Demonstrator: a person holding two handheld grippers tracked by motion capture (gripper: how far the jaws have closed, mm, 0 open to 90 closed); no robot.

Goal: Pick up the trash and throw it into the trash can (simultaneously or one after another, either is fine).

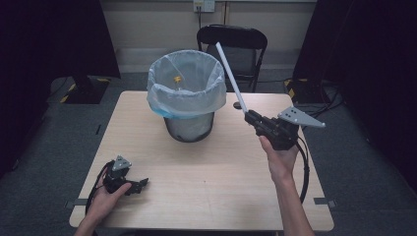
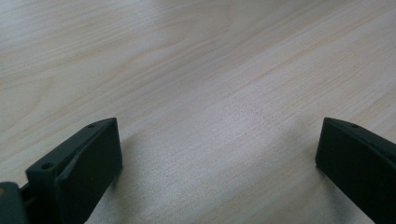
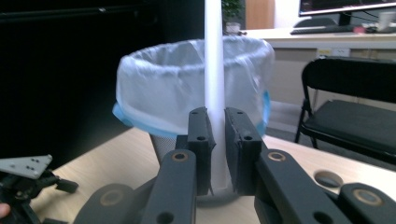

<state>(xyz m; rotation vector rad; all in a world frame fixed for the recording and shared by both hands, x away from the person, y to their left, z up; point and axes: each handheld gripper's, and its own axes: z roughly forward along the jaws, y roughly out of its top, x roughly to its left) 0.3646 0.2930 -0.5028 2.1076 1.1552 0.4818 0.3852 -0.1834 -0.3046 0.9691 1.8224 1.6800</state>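
A long white stick (image 1: 230,78) slants up and to the left from my right gripper (image 1: 252,117), which is shut on its lower end above the table's right side. In the right gripper view the white stick (image 3: 214,70) rises straight up between the two pads (image 3: 201,140). Behind it stands a mesh bin (image 1: 189,96) lined with a pale blue-white bag (image 3: 177,88); a small yellow object (image 1: 176,78) lies inside. My left gripper (image 1: 140,184) rests near the table's front left corner, jaws wide apart over bare wood (image 2: 210,116).
The bin stands at the back middle of the light wooden table (image 1: 206,172). A black folding chair (image 1: 235,46) is behind the table. A round hole (image 3: 328,178) is in the tabletop near my right gripper. Dark curtains hang on both sides.
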